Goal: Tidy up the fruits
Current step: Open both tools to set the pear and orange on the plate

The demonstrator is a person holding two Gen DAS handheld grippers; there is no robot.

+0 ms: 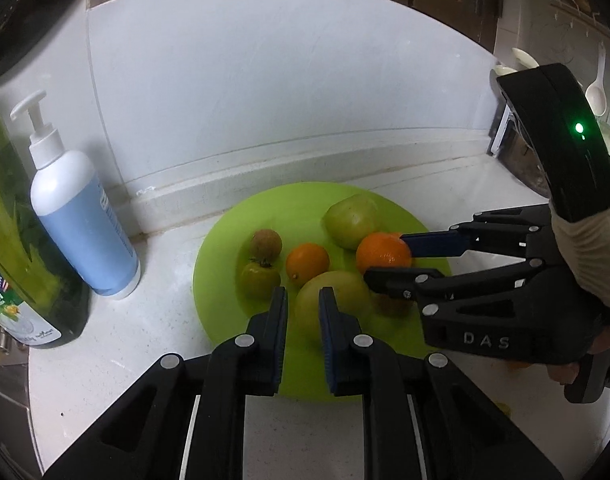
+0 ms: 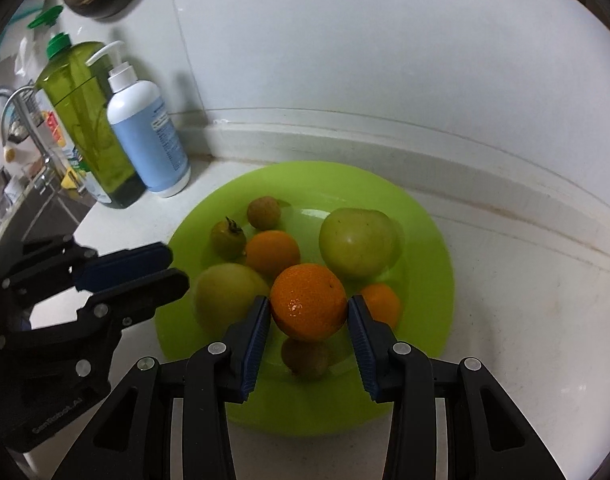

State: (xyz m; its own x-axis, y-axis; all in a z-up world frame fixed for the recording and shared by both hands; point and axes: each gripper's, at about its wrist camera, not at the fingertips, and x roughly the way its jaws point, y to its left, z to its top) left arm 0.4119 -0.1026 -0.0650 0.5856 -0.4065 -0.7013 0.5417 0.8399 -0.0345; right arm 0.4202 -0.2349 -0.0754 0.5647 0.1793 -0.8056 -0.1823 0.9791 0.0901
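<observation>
A lime-green plate [image 2: 425, 240] [image 1: 221, 256] on the white counter holds several fruits: green apples [image 2: 357, 242] [image 2: 225, 294], oranges [image 2: 272, 252], a small green tomato [image 2: 227, 238] and a brownish fruit [image 2: 263, 212]. My right gripper [image 2: 309, 312] is shut on an orange [image 2: 308, 300] and holds it just above the plate; it also shows in the left wrist view [image 1: 389, 256] with the orange [image 1: 383, 254]. My left gripper [image 1: 303, 300] hovers at the plate's near edge with jaws nearly closed and empty, in front of a green apple [image 1: 341, 300]; it shows at left in the right wrist view [image 2: 173, 268].
A blue-and-white pump bottle [image 1: 81, 216] [image 2: 149, 136] and a green dish-soap bottle [image 1: 17, 248] [image 2: 89, 120] stand left of the plate by the wall. A faucet and sink [image 2: 21, 120] lie further left. Utensils and a dark container [image 1: 521, 152] are at the right.
</observation>
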